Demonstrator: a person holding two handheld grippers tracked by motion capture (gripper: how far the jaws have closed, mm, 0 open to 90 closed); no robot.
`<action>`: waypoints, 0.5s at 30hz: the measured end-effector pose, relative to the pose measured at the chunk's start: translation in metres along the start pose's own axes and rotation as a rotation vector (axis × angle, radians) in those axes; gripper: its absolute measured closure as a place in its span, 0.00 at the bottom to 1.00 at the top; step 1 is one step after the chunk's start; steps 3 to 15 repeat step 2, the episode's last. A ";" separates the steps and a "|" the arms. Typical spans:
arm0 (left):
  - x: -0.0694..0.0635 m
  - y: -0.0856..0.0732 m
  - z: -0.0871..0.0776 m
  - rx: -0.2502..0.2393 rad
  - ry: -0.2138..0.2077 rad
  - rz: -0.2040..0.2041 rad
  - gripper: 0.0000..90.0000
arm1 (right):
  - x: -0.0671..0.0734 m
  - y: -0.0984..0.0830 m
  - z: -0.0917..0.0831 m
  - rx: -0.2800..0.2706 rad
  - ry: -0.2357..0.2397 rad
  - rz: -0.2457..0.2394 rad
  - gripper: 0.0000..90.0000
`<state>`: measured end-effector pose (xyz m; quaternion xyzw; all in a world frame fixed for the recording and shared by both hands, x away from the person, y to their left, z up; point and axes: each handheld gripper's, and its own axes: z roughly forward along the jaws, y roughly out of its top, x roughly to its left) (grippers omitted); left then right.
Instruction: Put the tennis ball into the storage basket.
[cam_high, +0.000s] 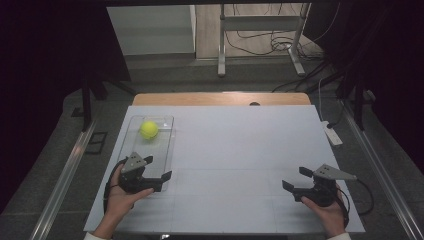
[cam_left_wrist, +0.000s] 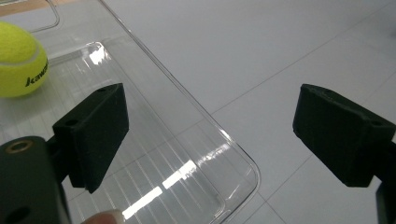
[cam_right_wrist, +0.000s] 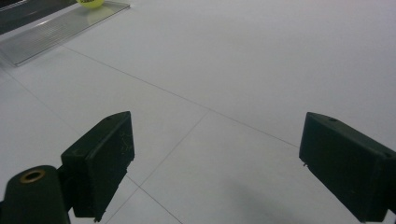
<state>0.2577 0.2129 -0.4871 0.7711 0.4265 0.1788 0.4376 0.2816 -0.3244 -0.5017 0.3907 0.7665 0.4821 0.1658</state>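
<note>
Yellow and fuzzy, the ball (cam_high: 149, 130) sits in the far end of a clear tray (cam_high: 131, 131) on the left side of the white bench (cam_high: 240, 150). In the left gripper view the ball (cam_left_wrist: 19, 59) shows at the top left, with dark letters on its side.

The left gripper (cam_high: 156, 171) hangs over the near end of the tray, well apart from the ball. Its jaws are wide apart with nothing between them. In the left gripper view one jaw is over the tray (cam_left_wrist: 154, 140) and the other is over the bare bench, with the tray's near corner between them.

The right gripper (cam_high: 296, 179) is on the right side of the bench, far from the tray. Its jaws are wide apart too, with only bare white bench (cam_right_wrist: 243, 84) between them. In the right gripper view the ball (cam_right_wrist: 91, 3) peeks in at the top edge, in the tray (cam_right_wrist: 51, 30).
</note>
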 end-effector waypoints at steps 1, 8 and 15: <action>0.000 0.000 0.000 0.000 0.000 0.000 0.13 | 0.000 0.000 0.000 0.000 0.000 0.000 0.12; 0.000 0.000 0.000 0.002 0.000 0.001 0.13 | 0.000 0.000 0.000 0.000 0.000 0.000 0.12; 0.000 0.000 0.000 0.002 0.000 0.001 0.13 | 0.000 0.000 0.000 0.000 0.000 0.000 0.12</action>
